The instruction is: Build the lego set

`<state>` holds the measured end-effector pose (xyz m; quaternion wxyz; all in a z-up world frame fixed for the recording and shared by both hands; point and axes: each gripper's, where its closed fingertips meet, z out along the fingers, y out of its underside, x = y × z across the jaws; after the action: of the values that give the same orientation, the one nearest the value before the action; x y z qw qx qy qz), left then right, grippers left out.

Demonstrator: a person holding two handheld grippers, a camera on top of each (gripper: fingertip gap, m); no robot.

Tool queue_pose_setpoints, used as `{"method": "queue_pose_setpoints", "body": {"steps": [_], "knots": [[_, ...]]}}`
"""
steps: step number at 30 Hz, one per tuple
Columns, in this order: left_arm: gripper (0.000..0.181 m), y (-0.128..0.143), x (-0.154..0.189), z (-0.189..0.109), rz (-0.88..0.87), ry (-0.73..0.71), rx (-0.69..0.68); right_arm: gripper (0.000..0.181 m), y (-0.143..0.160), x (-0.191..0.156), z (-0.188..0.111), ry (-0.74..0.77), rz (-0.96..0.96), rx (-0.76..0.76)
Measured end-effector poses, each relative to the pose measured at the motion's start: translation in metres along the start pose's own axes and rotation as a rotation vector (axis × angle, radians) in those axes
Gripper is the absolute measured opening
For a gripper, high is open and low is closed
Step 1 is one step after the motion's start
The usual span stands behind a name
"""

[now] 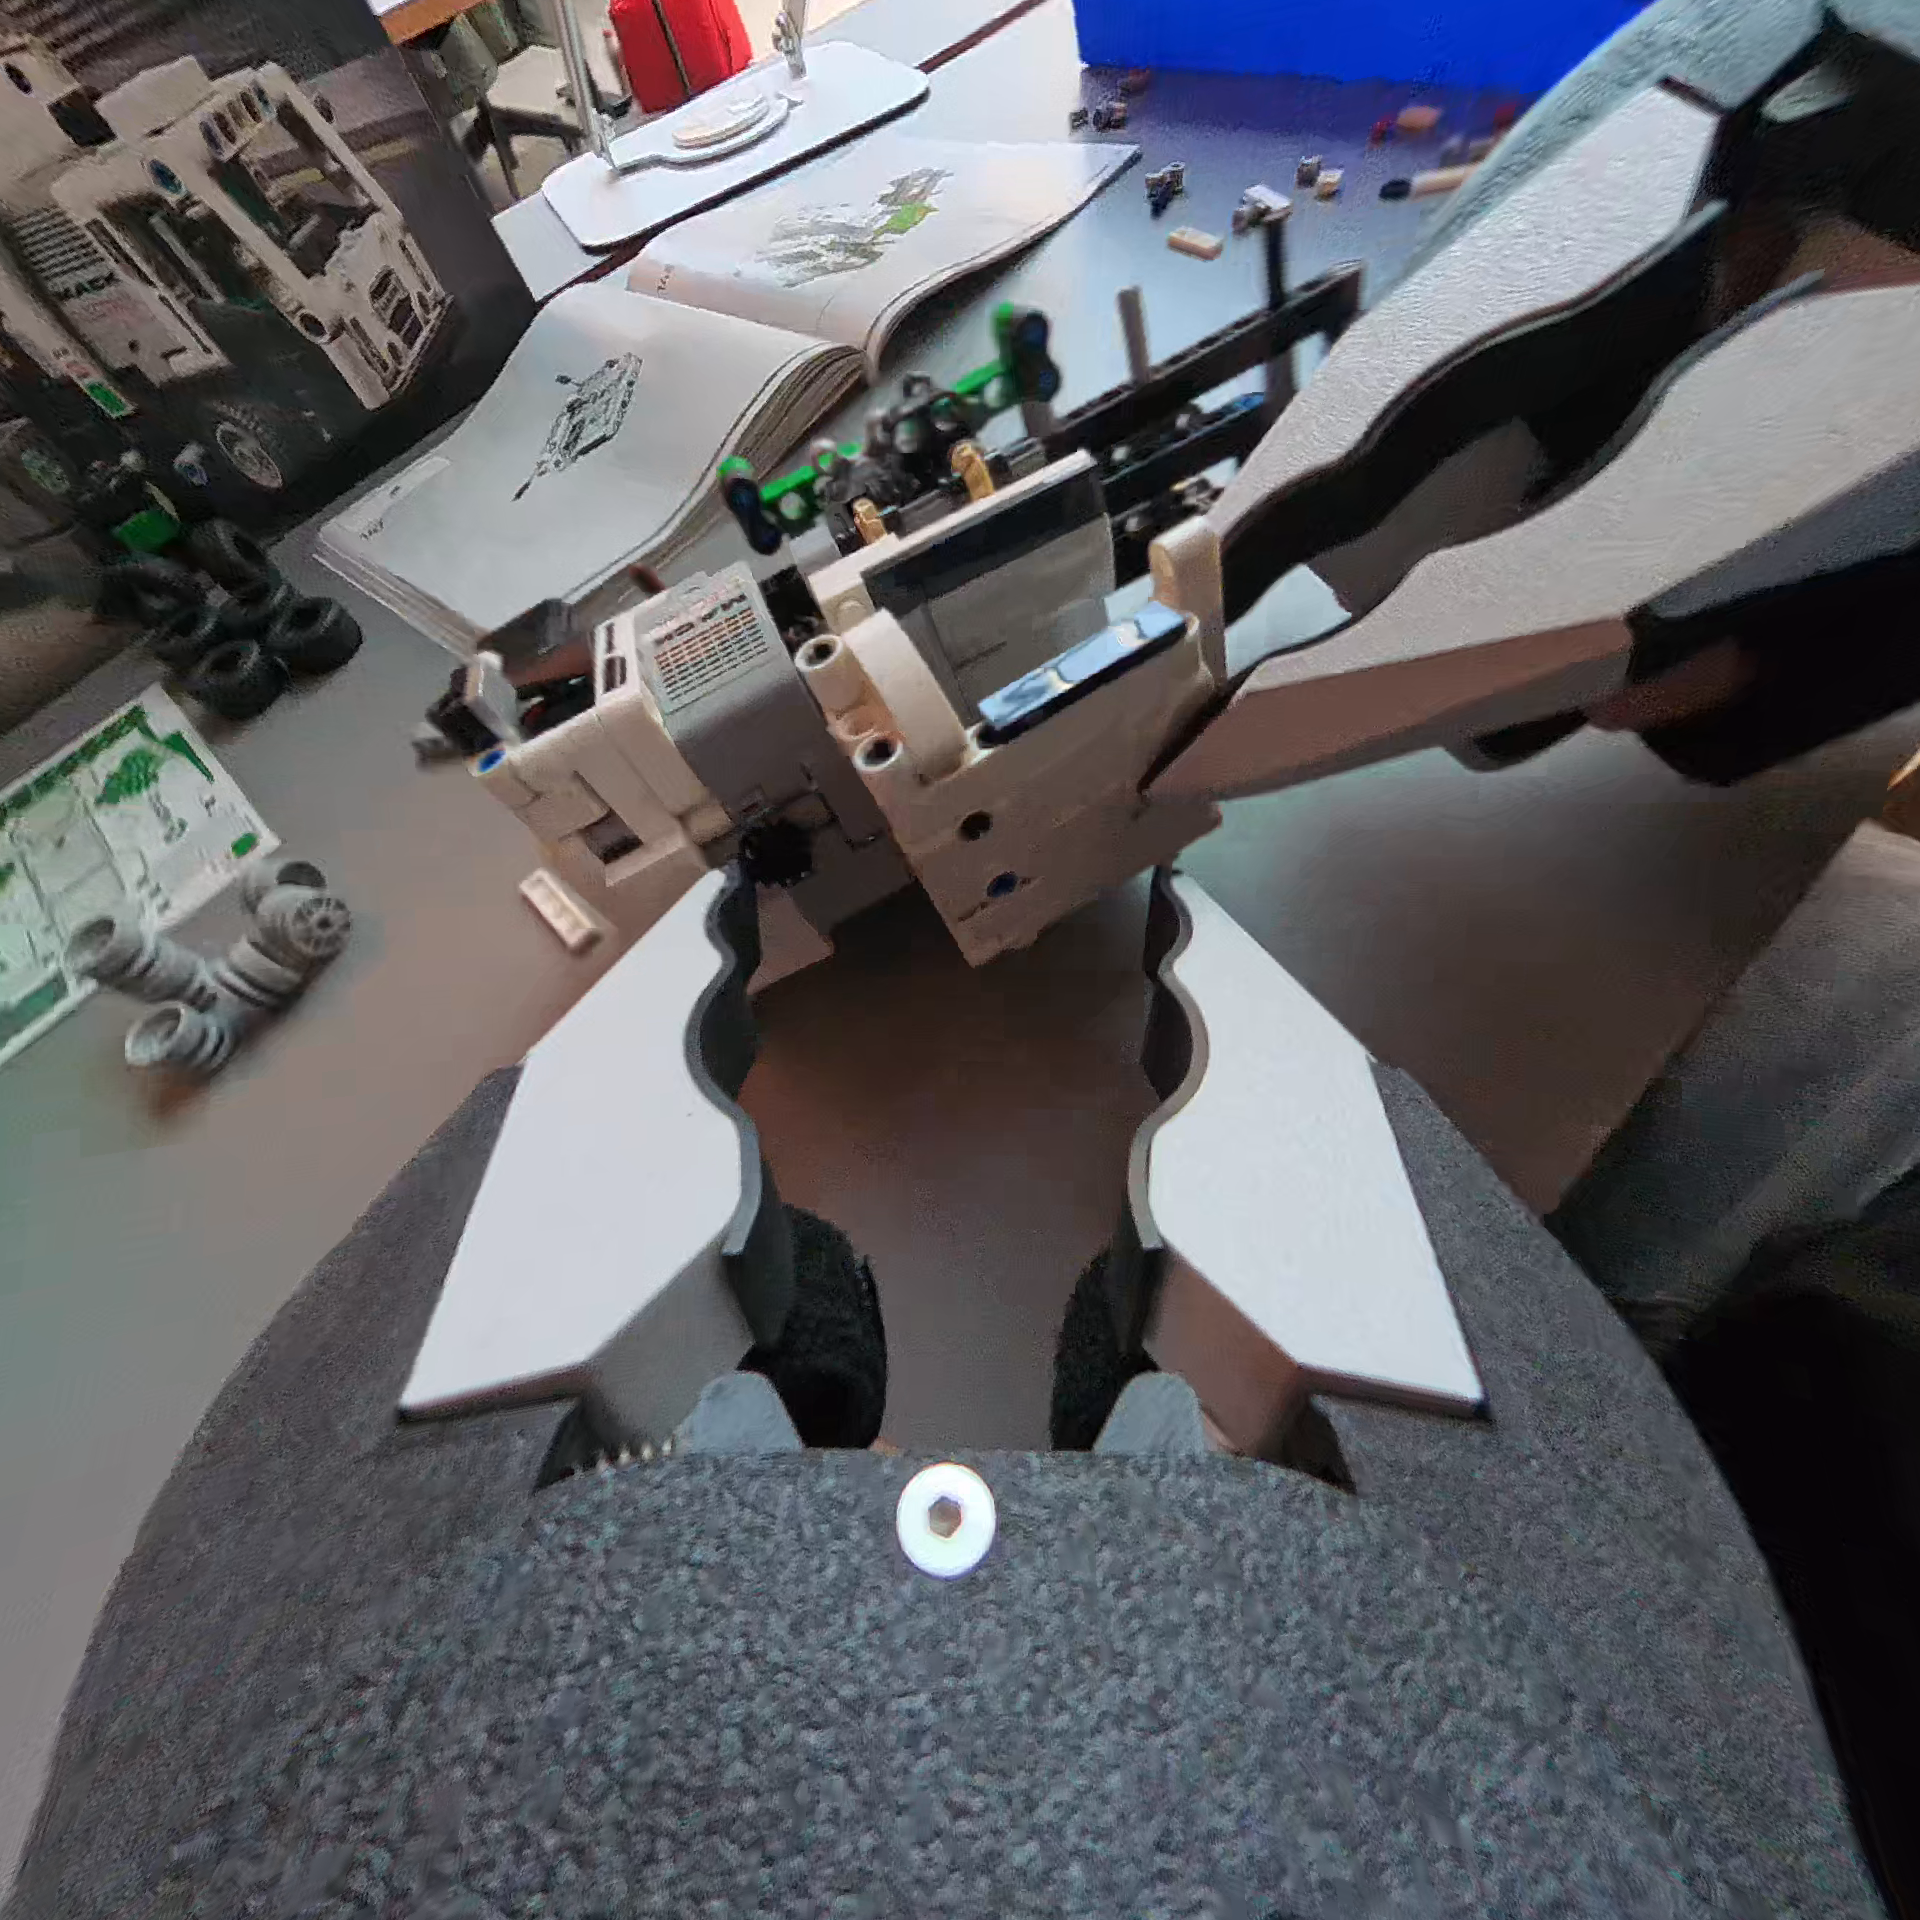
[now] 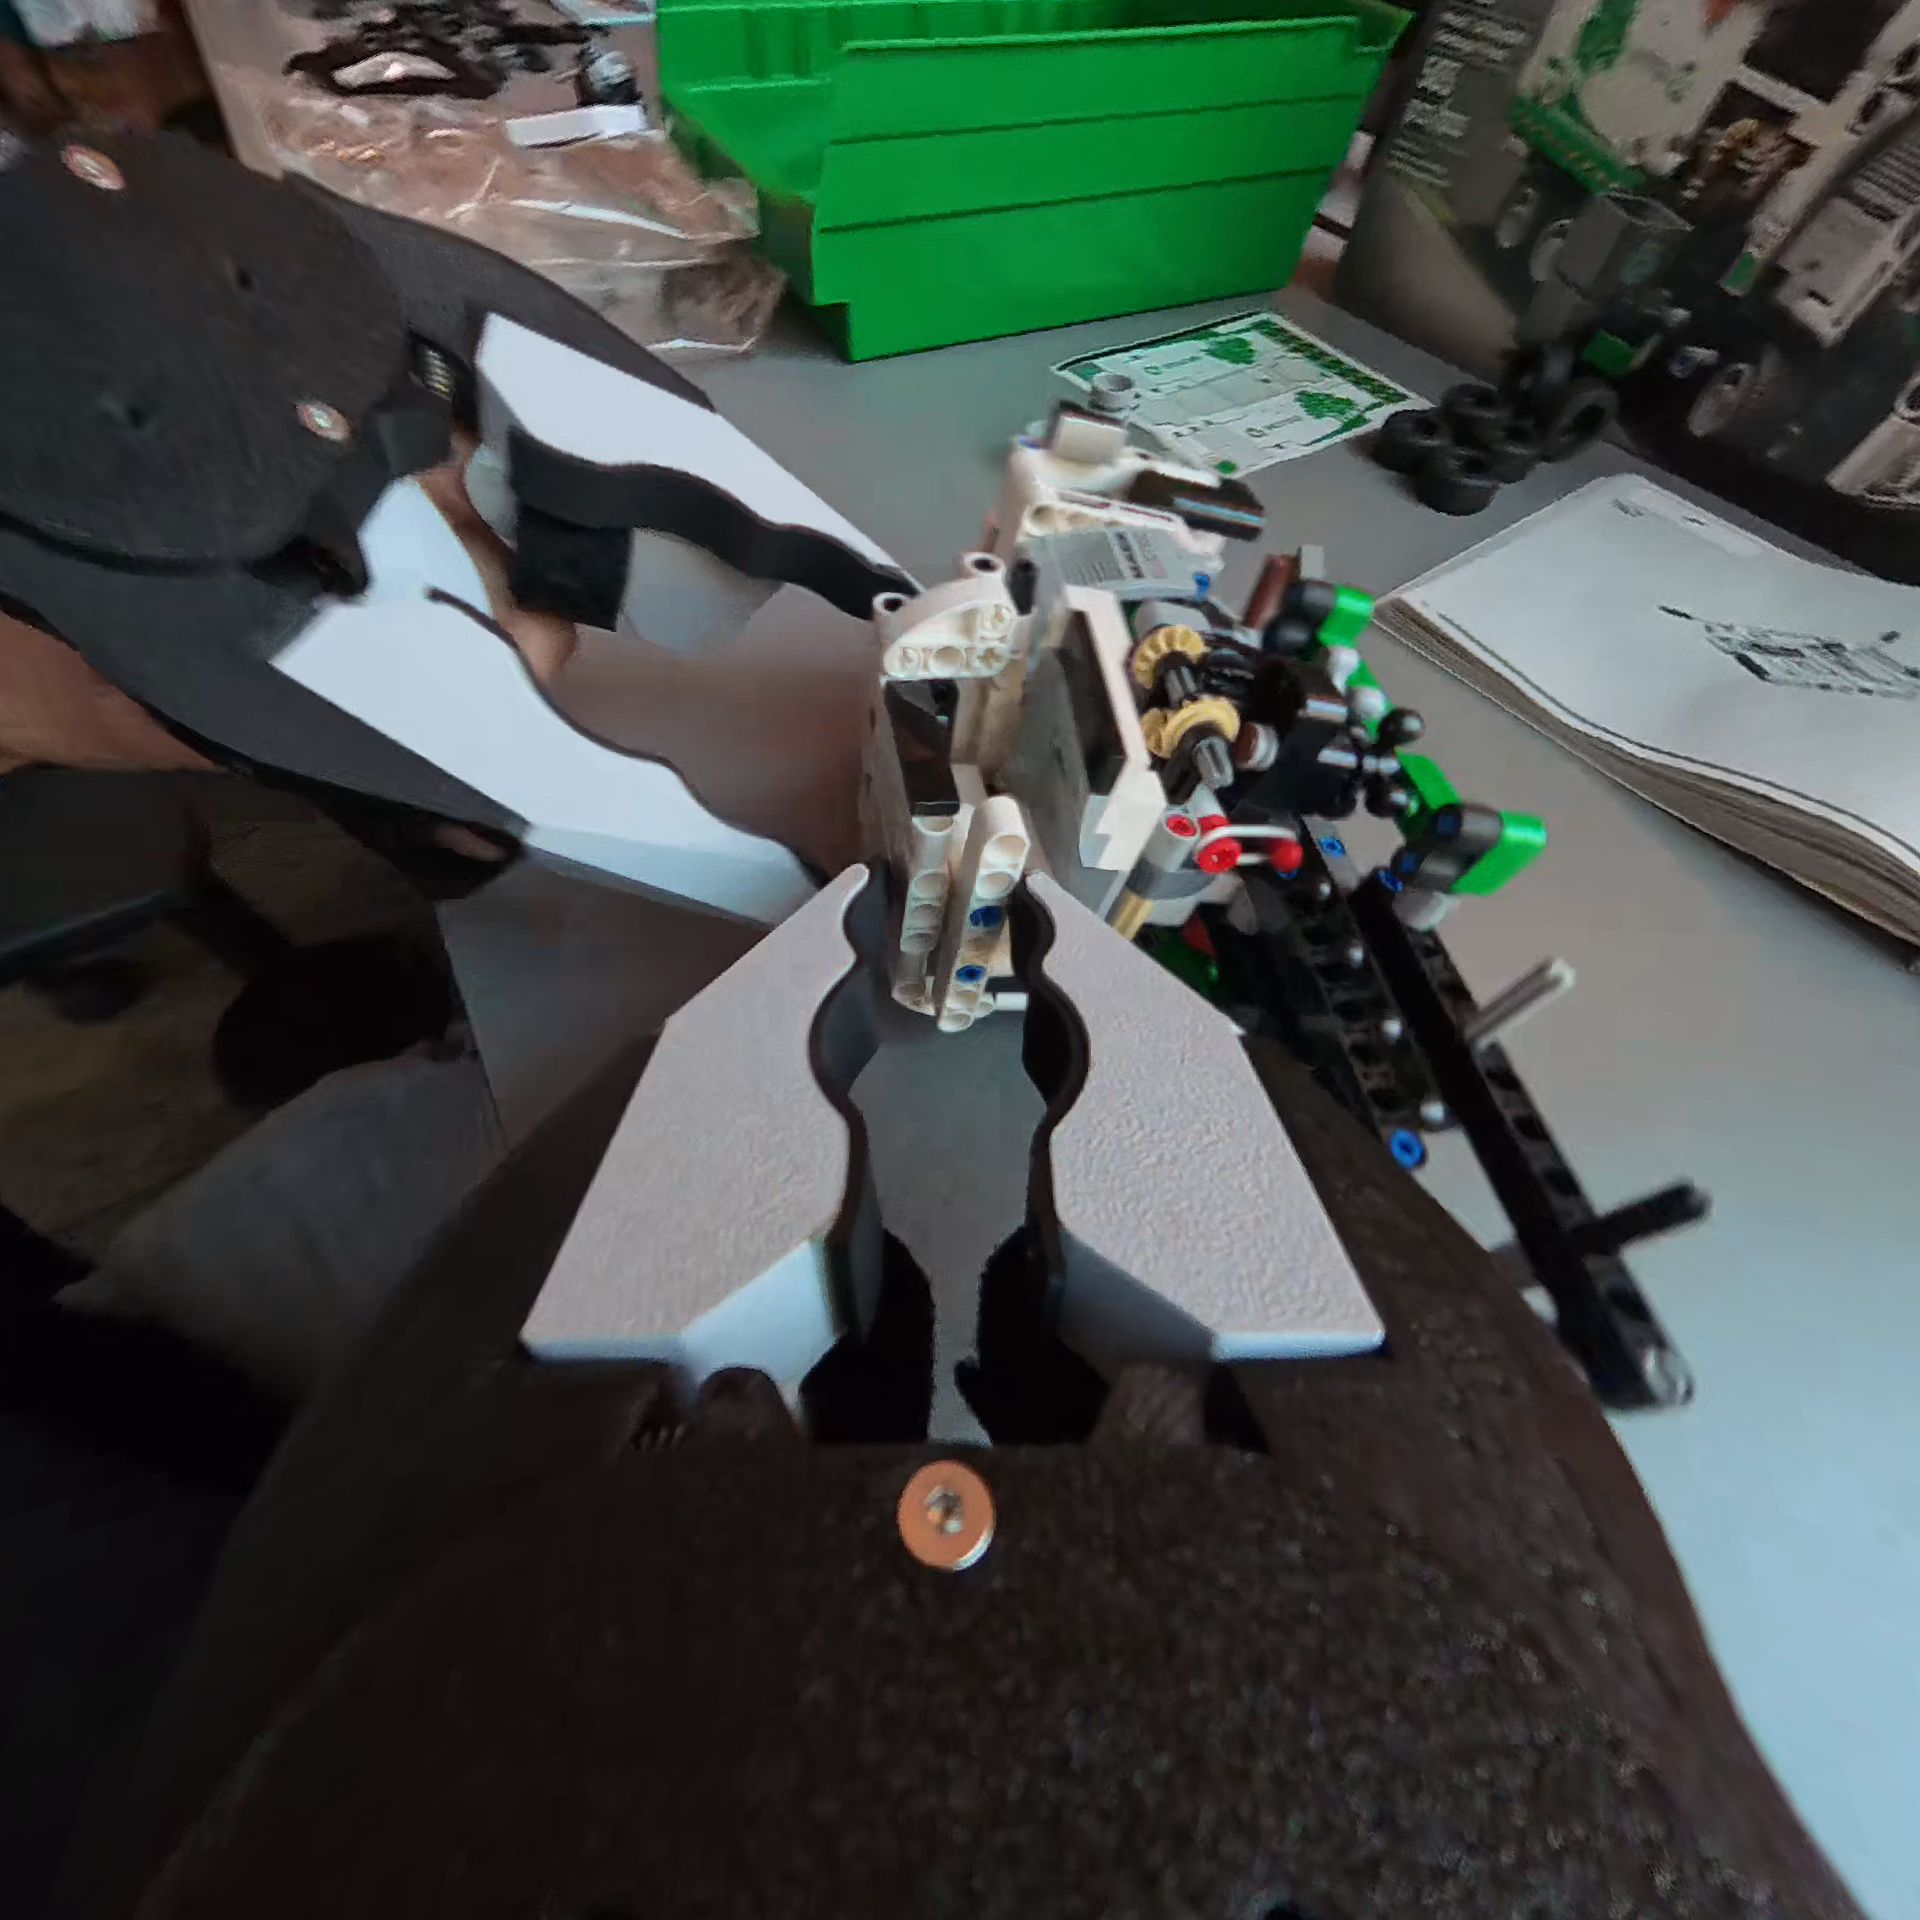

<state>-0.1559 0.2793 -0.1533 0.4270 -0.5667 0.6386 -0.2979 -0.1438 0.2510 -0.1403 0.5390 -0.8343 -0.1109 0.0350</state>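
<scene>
White cab block [image 2: 961,914] pinched by right gripper [image 2: 951,930].
Left gripper [image 1: 951,899] spread, seemingly bracing beneath; press squarely, keep chassis [image 2: 1382,997] steady.

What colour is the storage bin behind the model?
Bright green storage bin, clearest in the right wrist view.

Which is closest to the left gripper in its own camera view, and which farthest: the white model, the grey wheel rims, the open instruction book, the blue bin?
From the left gripper:
1. White model, right at its fingertips.
2. Grey wheel rims, off left.
3. Open instruction book, behind the model.
4. Blue bin, far back right.
</scene>
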Motion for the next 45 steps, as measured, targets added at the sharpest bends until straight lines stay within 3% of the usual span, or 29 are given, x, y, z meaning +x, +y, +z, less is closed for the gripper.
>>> {"method": "queue_pose_setpoints", "body": {"steps": [1, 6, 10, 13, 16, 18, 23, 45], "knots": [[0.078, -0.001, 0.001, 0.008, 0.044, 0.031, -0.005, 0.018, 0.000, 0.000, 0.000, 0.037, 0.032, 0.009], [0.075, -0.003, 0.000, 0.021, 0.068, 0.189, -0.010, 0.025, -0.002, 0.010, 0.001, 0.168, 0.049, 0.021], [0.084, -0.012, 0.012, 0.013, -0.013, 0.193, 0.040, 0.025, -0.024, 0.013, -0.024, 0.178, 0.014, 0.070], [0.093, -0.026, 0.022, 0.013, -0.068, 0.109, 0.092, 0.025, -0.047, 0.034, -0.046, 0.234, -0.020, 0.116], [0.086, -0.037, 0.010, 0.014, -0.139, -0.053, 0.140, 0.028, -0.041, 0.048, -0.034, 0.179, -0.026, 0.045], [0.086, -0.037, 0.013, 0.020, -0.148, -0.063, 0.111, 0.030, -0.031, 0.043, -0.021, 0.093, -0.043, -0.025], [0.077, -0.028, 0.009, 0.030, -0.120, -0.112, 0.030, 0.031, -0.031, 0.049, -0.008, 0.111, -0.116, -0.064], [0.074, -0.028, 0.009, 0.031, -0.138, -0.060, 0.036, 0.024, -0.033, 0.044, 0.006, 0.019, -0.331, -0.252]]}}
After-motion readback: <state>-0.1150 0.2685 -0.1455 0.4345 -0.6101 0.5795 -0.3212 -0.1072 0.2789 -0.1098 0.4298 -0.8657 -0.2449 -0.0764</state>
